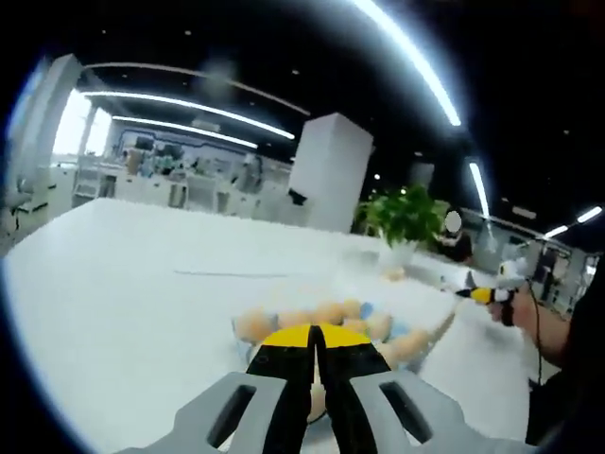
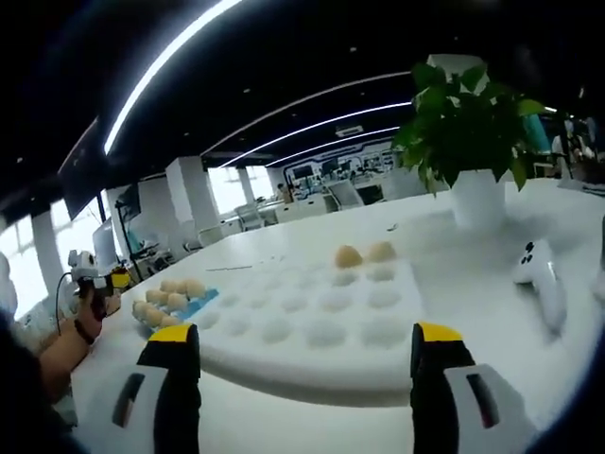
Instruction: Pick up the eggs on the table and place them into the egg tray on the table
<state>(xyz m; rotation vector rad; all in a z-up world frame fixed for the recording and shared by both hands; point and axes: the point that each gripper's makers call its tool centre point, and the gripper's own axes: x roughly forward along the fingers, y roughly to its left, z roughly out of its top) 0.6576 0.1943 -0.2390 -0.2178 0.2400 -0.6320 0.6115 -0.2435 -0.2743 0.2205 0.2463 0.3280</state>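
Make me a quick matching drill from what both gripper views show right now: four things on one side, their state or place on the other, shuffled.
Things:
1. left gripper
2. right gripper
3. egg tray
4. potted plant

States or places:
A. two eggs at its far edge, other cups empty
B. jaws wide apart
C. standing on the table beyond the tray
D. jaws closed together

Pairs: 1-D, 2-B, 3-A, 4-C

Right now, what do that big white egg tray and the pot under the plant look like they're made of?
The egg tray looks like moulded foam or matte plastic: thick, white, with soft rounded hollows and no shine. Which of the two I cannot tell. The pot under the plant looks like glazed ceramic or smooth plastic: plain white, even, faintly glossy. The eggs in the tray look tan and matte.
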